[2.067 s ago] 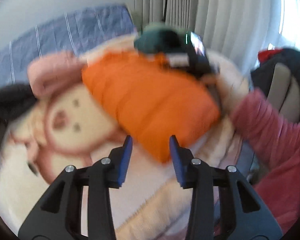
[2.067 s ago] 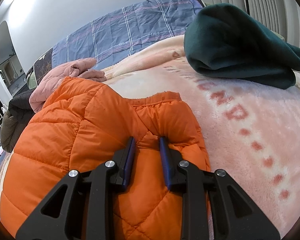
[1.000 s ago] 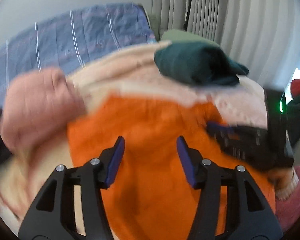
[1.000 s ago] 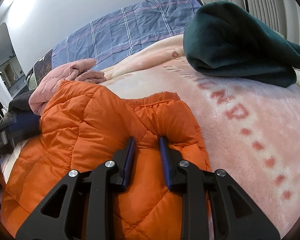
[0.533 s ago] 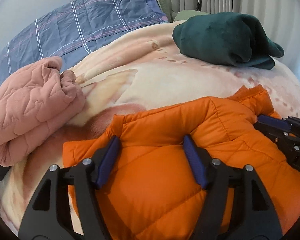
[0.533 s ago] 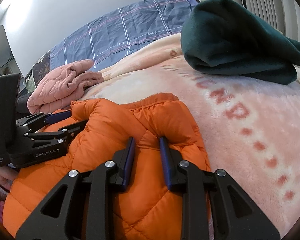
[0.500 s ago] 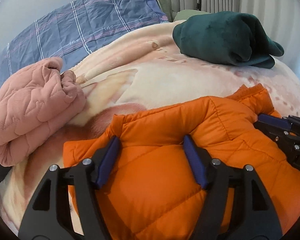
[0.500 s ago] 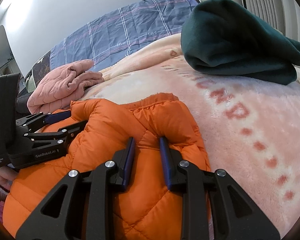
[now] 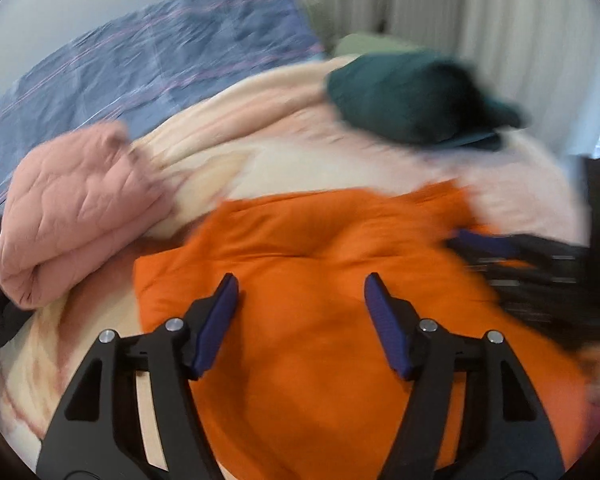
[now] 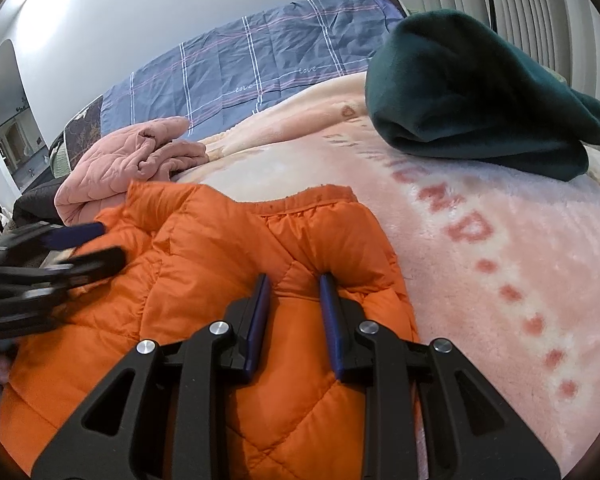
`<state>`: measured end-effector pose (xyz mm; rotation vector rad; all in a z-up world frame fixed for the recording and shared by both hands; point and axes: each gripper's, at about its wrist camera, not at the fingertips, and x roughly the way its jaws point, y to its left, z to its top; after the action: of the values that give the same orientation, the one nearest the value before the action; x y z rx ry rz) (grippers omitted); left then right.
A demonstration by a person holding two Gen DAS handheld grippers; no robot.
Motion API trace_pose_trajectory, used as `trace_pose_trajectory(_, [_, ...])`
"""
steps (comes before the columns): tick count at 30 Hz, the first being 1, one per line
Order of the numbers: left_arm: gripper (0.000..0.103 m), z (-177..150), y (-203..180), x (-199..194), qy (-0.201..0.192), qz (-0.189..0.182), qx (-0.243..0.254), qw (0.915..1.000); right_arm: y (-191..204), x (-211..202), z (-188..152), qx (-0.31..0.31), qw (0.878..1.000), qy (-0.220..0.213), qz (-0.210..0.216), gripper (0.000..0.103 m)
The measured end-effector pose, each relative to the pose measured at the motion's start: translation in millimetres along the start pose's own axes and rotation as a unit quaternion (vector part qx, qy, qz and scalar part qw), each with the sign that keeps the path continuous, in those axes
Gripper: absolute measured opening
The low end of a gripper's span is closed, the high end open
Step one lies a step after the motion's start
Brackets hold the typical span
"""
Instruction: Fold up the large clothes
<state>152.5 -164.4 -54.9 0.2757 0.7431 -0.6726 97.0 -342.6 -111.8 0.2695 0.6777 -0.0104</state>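
An orange puffer jacket (image 9: 340, 232) (image 10: 204, 280) lies on the pink plush blanket (image 10: 500, 260) on a bed. My right gripper (image 10: 295, 282) is shut on a raised fold of the jacket near its right edge. It shows blurred at the right of the left wrist view (image 9: 520, 264). My left gripper (image 9: 300, 280) hovers over the jacket's left part with its jaws wide apart and no fabric pinched between the pads. The right wrist view catches it blurred at the jacket's left side (image 10: 108, 244).
A folded dark green garment (image 10: 480, 92) (image 9: 412, 96) rests at the far right of the blanket. A pink quilted garment (image 10: 132, 160) (image 9: 80, 208) lies bunched at the left. Blue plaid bedding (image 10: 260, 60) covers the bed's head. Dark clothes (image 10: 32, 200) sit beyond the left edge.
My left gripper swung over the jacket, pressed its open fingers into the top edge, and has now pulled back off it, still moving. The right gripper kept its hold unmoved.
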Motion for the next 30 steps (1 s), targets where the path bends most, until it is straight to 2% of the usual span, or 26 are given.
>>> trace_pose_trajectory(1, [0.073,-1.1,-8.4,-10.6,-0.012,-0.010,0.015,0.9998,0.0,-0.2,-0.3,0.000,1.000,-0.001,0.000,0.027])
trace_pose_trajectory(2, [0.079,-4.1,-17.2,-14.9,-0.015,-0.004,0.035,0.9993,0.1,-0.3,-0.5,0.001,1.000,-0.001,0.000,0.027])
trace_pose_trajectory(4, [0.088,-23.0,-28.3,8.2,0.013,0.049,0.079,0.9956,1.0,0.9,-0.5,-0.001,1.000,0.002,-0.003,0.027])
trace_pose_trajectory(5, [0.089,-30.2,-24.1,14.7,0.009,0.043,0.065,0.9969,2.5,0.8,-0.7,-0.005,1.000,0.003,-0.005,0.027])
trace_pose_trajectory(7, [0.089,-37.9,-9.8,20.1,0.013,0.013,0.019,0.9997,6.5,0.4,-1.0,-0.015,1.000,0.003,-0.012,0.027])
trace_pose_trajectory(12, [0.088,-35.9,-19.3,11.8,0.021,0.046,0.032,0.9982,7.7,-2.2,-2.4,-0.022,1.000,-0.001,-0.017,0.027])
trace_pose_trajectory(13, [0.084,-34.5,-22.2,4.0,0.021,0.048,0.030,0.9982,6.4,-3.2,-2.9,-0.020,1.000,-0.003,-0.016,0.027])
trace_pose_trajectory(14, [0.084,-35.0,-25.2,-3.1,0.017,0.042,0.028,0.9986,4.6,-4.1,-3.4,-0.016,1.000,-0.005,-0.015,0.027])
trace_pose_trajectory(16, [0.084,-40.2,-30.6,-19.2,0.002,0.009,0.028,0.9996,1.9,-4.6,-3.7,-0.010,1.000,-0.007,-0.009,0.027])
trace_pose_trajectory(18, [0.085,-53.2,-30.7,-16.2,-0.006,0.008,0.040,0.9992,4.8,-3.1,-3.7,-0.016,1.000,-0.004,-0.011,0.028])
trace_pose_trajectory(20, [0.086,-62.2,-22.1,-3.3,-0.002,-0.008,0.024,0.9997,9.6,-2.3,-3.3,-0.027,0.999,-0.003,-0.020,0.028])
trace_pose_trajectory(24, [0.086,-60.4,-30.7,1.4,0.007,0.015,0.047,0.9987,10.8,-3.4,-3.2,-0.033,0.999,-0.002,-0.028,0.028])
trace_pose_trajectory(26, [0.086,-59.9,-33.5,1.5,0.009,0.020,0.053,0.9983,15.3,-9.4,-2.6,-0.050,0.998,-0.002,-0.047,0.031])
trace_pose_trajectory(28, [0.086,-59.1,-35.0,1.3,0.011,0.023,0.054,0.9982,23.9,-28.5,-1.6,-0.087,0.992,-0.014,-0.089,0.038])
trace_pose_trajectory(30, [0.086,-56.7,-37.2,1.3,0.013,0.027,0.056,0.9980,25.6,-69.1,-3.3,-0.097,0.986,-0.067,-0.117,0.039])
